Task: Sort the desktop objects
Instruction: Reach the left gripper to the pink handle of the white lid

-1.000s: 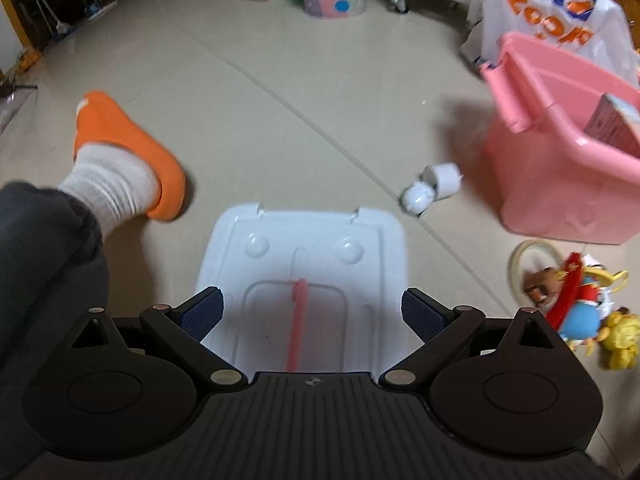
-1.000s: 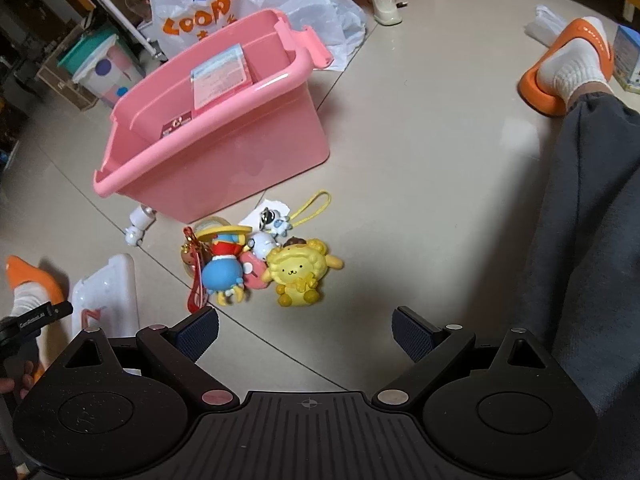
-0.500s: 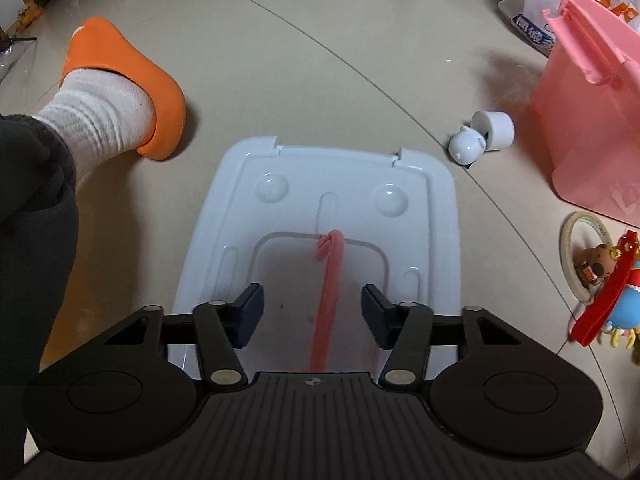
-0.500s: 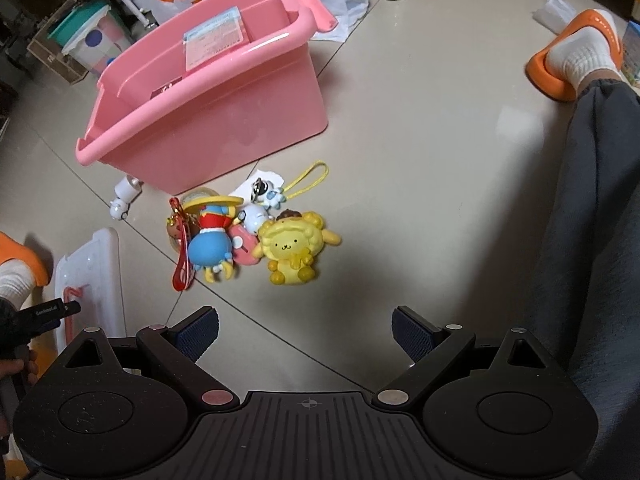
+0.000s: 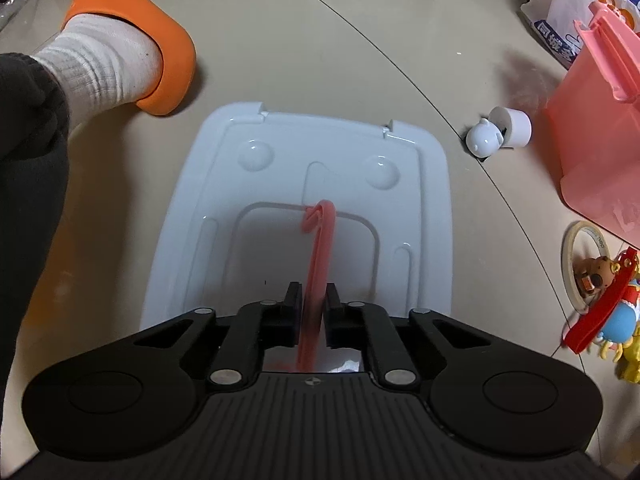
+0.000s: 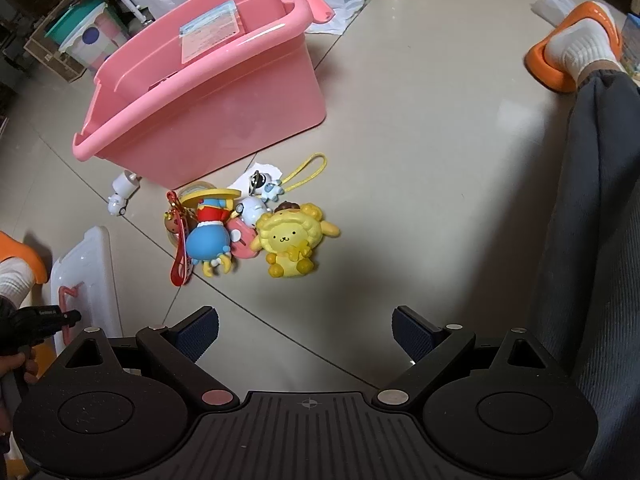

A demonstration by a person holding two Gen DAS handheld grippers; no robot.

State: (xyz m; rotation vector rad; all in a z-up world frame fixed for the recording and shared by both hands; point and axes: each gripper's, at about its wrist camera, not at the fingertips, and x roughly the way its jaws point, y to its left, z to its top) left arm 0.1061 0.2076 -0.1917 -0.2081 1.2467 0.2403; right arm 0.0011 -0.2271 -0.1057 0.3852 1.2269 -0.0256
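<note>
the left gripper (image 5: 312,304) now has its jaws pressed in on the pink handle (image 5: 318,256) of the white lid (image 5: 424,184), where half a second ago they stood apart on either side of it and a second ago were spread wide; the handle's hooked end rises just ahead of the jaws and the lid lies flat on the floor (image 5: 340,60) under and ahead of them. ahead and to the right of these jaws sits a small white figurine (image 5: 486,140) against a white cylinder, and further right the pink bin (image 5: 592,152); ahead to the left is a foot in an orange slipper (image 5: 132,36). the right gripper (image 6: 306,332) keeps its jaws spread wide with nothing between them, hovering over the floor much as before. ahead of its jaws lies the toy cluster: a yellow dog plush (image 6: 292,240) straight ahead, a blue-bodied doll with a yellow hat (image 6: 208,236) to the left of it, touching a red strap (image 6: 180,256). beyond them the pink bin (image 6: 208,92) stands open with a paper packet (image 6: 208,36) inside, and the toys are still outside it.
</note>
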